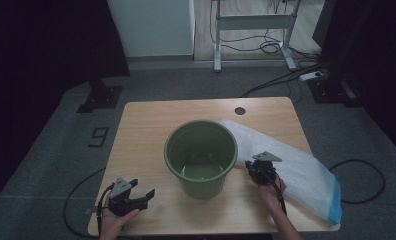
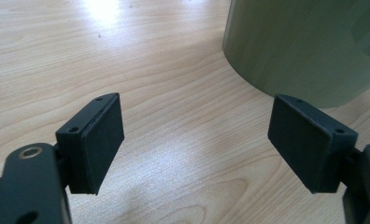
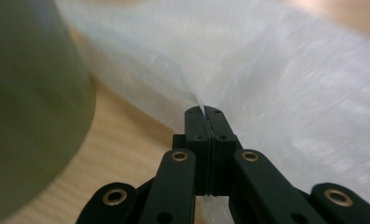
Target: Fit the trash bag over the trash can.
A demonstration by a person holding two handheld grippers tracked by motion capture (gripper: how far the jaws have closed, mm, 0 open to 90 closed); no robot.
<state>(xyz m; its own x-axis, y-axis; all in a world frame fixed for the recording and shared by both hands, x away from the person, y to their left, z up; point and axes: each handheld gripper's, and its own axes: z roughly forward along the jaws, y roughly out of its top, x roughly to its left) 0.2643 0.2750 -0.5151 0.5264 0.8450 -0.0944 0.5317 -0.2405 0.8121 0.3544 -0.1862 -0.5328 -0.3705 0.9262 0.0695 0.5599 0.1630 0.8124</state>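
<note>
An empty green bucket (image 1: pixel 201 157) stands upright in the middle of the wooden table (image 1: pixel 146 125). A translucent white plastic bag (image 1: pixel 296 167) with a blue end lies flat on the table to its right. My right gripper (image 1: pixel 254 170) is shut on the bag's near edge beside the bucket; in the right gripper view the film (image 3: pixel 276 74) rises pinched between the closed jaws of my right gripper (image 3: pixel 205 112), with the bucket (image 3: pixel 29 107) at left. My left gripper (image 1: pixel 145 195) sits open near the table's front left corner. In the left gripper view my left gripper (image 2: pixel 197 135) has nothing between its pads, and the bucket wall (image 2: pixel 309 42) stands ahead.
A round cable hole (image 1: pixel 240 110) sits near the table's far edge. Cables (image 1: pixel 358 180) trail on the grey floor around the table. A white desk frame (image 1: pixel 253 30) and black stands (image 1: pixel 98 97) are beyond it. The bag's blue end (image 1: pixel 336 202) overhangs the right front edge.
</note>
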